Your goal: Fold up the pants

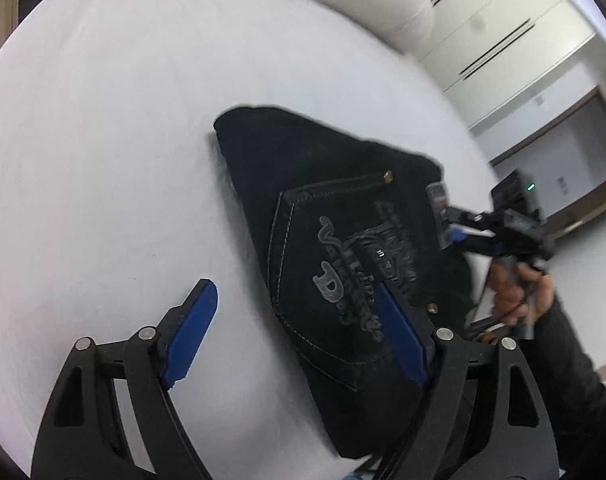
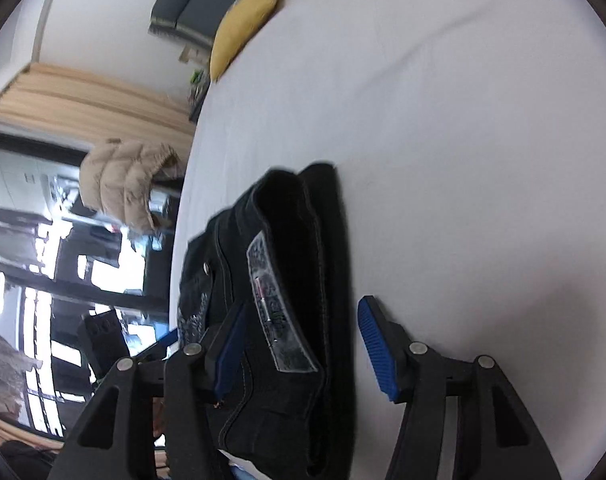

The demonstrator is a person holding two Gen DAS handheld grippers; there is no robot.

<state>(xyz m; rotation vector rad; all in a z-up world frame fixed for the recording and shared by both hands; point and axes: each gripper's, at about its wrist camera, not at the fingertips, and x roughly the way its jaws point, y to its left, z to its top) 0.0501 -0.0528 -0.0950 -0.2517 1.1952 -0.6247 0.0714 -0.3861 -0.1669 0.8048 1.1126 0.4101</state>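
The left gripper (image 1: 291, 320) is being held with its jaws apart, pressing on nothing; the right gripper (image 2: 303, 340) is likewise spread, unclamped. The folded black pants (image 1: 323, 220) are lying just beyond both, on the white bed sheet (image 1: 103, 140). A yellow cushion (image 2: 247, 24) is resting at the far edge.

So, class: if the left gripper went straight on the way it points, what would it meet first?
Probably the folded black denim pants: the open left gripper points at their near edge, its right finger already over the embroidered pocket. Depth is unclear.
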